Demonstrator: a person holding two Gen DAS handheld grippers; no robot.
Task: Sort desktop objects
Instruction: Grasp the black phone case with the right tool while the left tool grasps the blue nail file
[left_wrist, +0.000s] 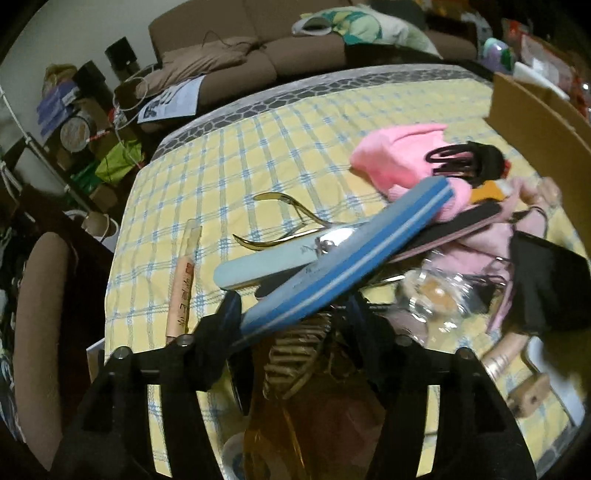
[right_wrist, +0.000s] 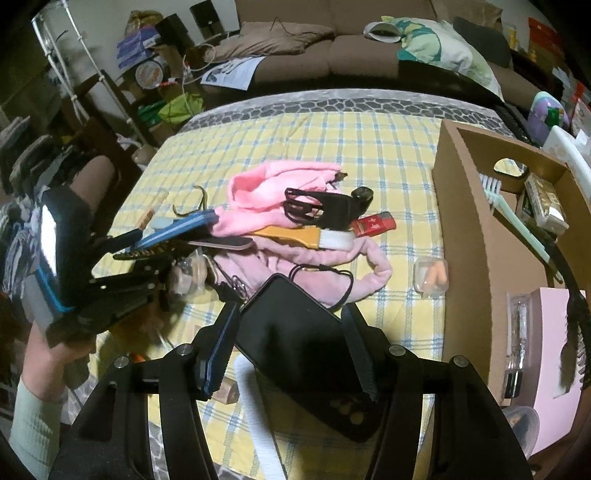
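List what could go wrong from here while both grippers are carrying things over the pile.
1. The left gripper pinches the blue nail buffer near one end; the long free end could swing and knock the nail nippers or the pile.
2. The right gripper holds the black phone tilted, clamped near its upper part; it may slip out.
3. A black cord lies just ahead of the phone and might snag.

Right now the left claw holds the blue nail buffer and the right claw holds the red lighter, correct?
Not quite. The left claw does hold the blue nail buffer, but the right claw is shut on a black phone. The right wrist view shows the red lighter lying free on the checked cloth, beside the pink fabric.
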